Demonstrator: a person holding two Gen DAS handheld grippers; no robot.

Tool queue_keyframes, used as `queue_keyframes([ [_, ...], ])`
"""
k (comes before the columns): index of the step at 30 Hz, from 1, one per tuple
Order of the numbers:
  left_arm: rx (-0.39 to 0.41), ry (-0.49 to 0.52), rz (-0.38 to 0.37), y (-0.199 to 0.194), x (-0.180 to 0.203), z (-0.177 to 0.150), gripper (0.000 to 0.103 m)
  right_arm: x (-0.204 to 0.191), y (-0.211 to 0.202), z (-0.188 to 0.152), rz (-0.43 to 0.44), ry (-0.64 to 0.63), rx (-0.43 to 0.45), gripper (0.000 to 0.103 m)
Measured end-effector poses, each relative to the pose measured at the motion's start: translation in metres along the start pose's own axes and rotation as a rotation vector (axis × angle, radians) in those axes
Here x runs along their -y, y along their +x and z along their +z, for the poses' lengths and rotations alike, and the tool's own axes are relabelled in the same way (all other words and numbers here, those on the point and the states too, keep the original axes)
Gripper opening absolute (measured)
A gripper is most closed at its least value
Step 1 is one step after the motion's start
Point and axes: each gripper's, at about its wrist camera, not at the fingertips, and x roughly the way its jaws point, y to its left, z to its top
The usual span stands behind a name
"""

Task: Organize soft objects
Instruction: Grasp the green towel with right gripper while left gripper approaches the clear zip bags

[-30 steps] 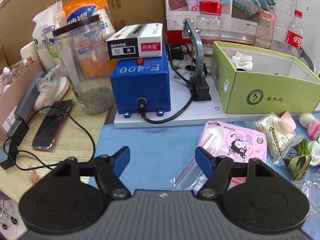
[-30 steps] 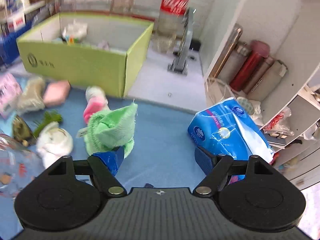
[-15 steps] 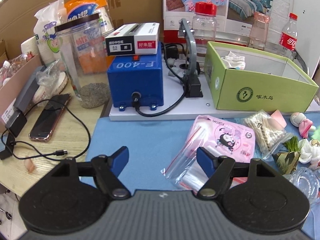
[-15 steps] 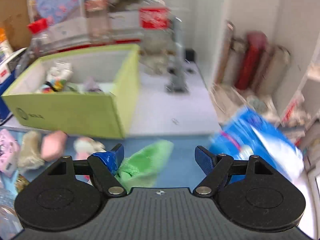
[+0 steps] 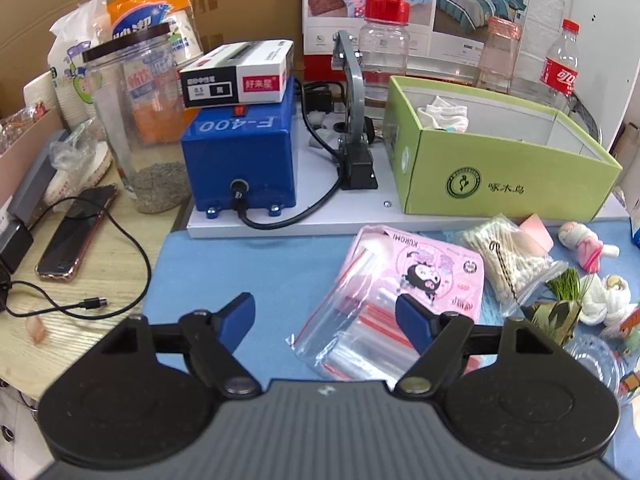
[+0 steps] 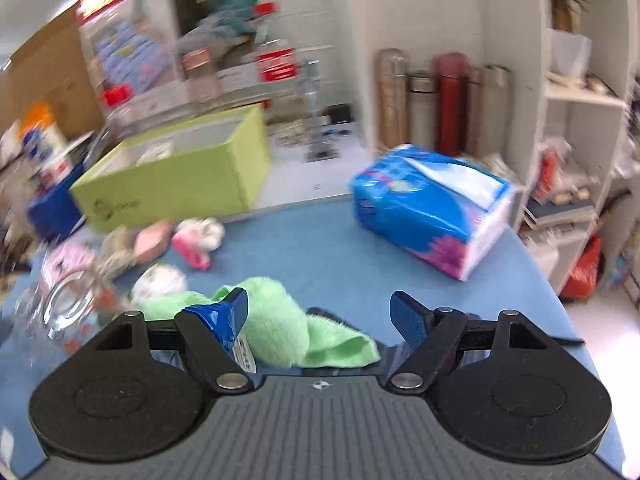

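My left gripper (image 5: 325, 315) is open and empty above the blue mat (image 5: 240, 264), beside a pile of clear zip bags (image 5: 352, 328) and a pink Kuromi pack (image 5: 432, 268). A green box (image 5: 500, 172) with white socks (image 5: 444, 116) in it stands behind. My right gripper (image 6: 319, 314) is open; a green fluffy cloth (image 6: 276, 320) lies on the mat (image 6: 328, 252) between its fingers, against the left fingertip (image 6: 234, 314). A pink and white soft toy (image 6: 198, 240) and a white one (image 6: 160, 280) lie near the green box (image 6: 180, 176).
A blue tissue pack (image 6: 432, 204) lies right on the mat. A glass jar (image 6: 68, 304) lies at the left. A cotton swab bag (image 5: 508, 256), a blue F-400 machine (image 5: 240, 160), a clear jar (image 5: 140, 128), a phone (image 5: 76, 232) and bottles stand around. Thermoses (image 6: 440, 104) line the shelf.
The right gripper swung up and back; the green cloth now lies flat on the mat between its fingers. The left gripper drew back a little, so more of the mat shows.
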Motion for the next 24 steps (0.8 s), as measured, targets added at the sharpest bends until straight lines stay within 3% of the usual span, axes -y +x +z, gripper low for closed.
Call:
queue_keyframes([
  [6,-0.024,0.007,0.018,-0.004,-0.004,-0.007,0.080,-0.037,0.027,-0.019,-0.019,-0.334,-0.107,0.064],
  [10,-0.035,0.026,0.031,-0.004,-0.001,-0.009,0.085,-0.040,0.052,-0.016,-0.003,-0.429,-0.122,0.064],
  [13,-0.040,0.025,0.039,-0.001,0.001,-0.011,0.091,-0.037,0.075,-0.005,0.026,-0.391,-0.132,0.065],
  [17,-0.065,0.005,0.008,0.004,0.005,-0.010,0.093,-0.014,0.093,0.009,0.027,-0.108,-0.118,0.065],
  [19,-0.084,-0.009,-0.042,0.008,0.011,-0.011,0.093,-0.009,0.096,0.006,0.036,-0.037,-0.109,0.067],
  [22,-0.114,0.032,-0.067,0.017,0.025,-0.020,0.093,-0.020,0.093,-0.004,0.017,-0.099,-0.073,0.067],
  [24,-0.134,0.005,-0.011,0.023,0.027,-0.024,0.093,-0.023,0.090,-0.011,0.009,-0.117,-0.049,0.067],
])
